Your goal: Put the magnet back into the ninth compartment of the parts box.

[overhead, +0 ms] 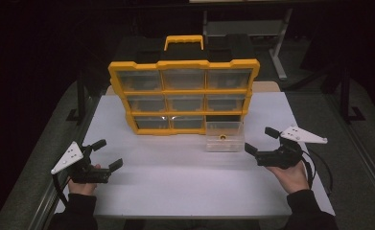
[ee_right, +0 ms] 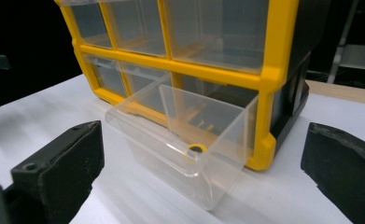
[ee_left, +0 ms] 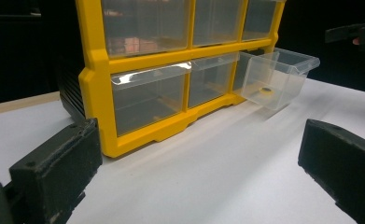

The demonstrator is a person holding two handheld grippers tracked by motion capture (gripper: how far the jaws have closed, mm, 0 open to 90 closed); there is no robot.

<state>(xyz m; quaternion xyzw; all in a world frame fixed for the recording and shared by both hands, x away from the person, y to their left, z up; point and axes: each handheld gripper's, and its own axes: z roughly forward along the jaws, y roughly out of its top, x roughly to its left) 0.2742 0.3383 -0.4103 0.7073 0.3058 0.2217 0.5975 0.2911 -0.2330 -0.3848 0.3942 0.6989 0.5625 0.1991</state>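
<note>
Right now both grippers, the left gripper (overhead: 105, 153) and the right gripper (overhead: 261, 140), rest released on the white table (overhead: 175, 187), jaws spread, grasping nothing. Between them, nearer the right one, the clear drawer (overhead: 224, 136) sticks out of the yellow organizer (overhead: 183, 91) at its bottom right slot, a small yellow ring (overhead: 222, 137) lying inside.

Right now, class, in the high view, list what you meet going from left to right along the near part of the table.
left gripper → pulled-out clear drawer holding a small yellow ring → right gripper. The yellow organiser stands farther back across the middle, so it is left out.
</note>
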